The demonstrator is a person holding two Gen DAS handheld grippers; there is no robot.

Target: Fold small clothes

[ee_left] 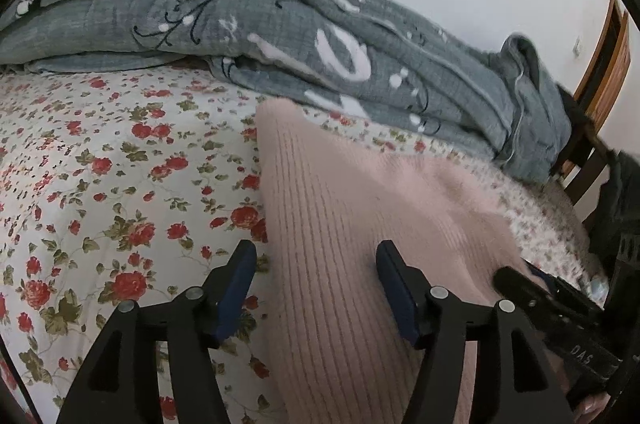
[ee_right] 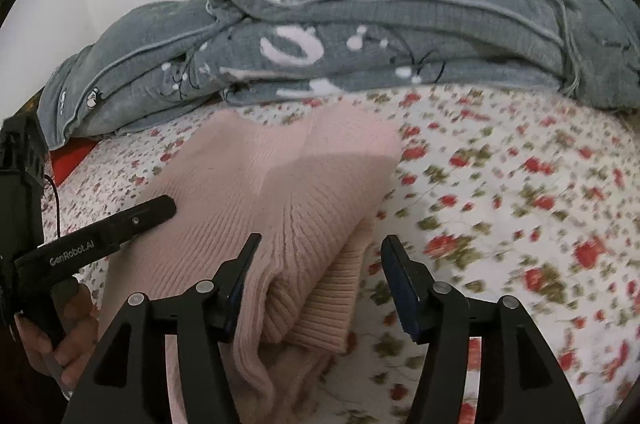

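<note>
A pink ribbed knit garment (ee_left: 340, 224) lies on the floral bedsheet (ee_left: 100, 184), folded into a long shape. My left gripper (ee_left: 316, 256) is open, its jaws straddling the garment's left edge just above it. In the right wrist view the garment (ee_right: 280, 184) shows a folded ribbed hem near the front. My right gripper (ee_right: 320, 252) is open over that folded hem at the garment's right side. The other gripper's black finger (ee_right: 136, 220) rests at the garment's left edge, and the right gripper shows at the right in the left wrist view (ee_left: 532, 288).
A grey quilt with white prints (ee_left: 280, 36) is bunched along the back of the bed, also in the right wrist view (ee_right: 360, 36). A white wall rises behind it. A wooden door or frame (ee_left: 608, 64) stands at the far right. A red item (ee_right: 72, 160) peeks out left.
</note>
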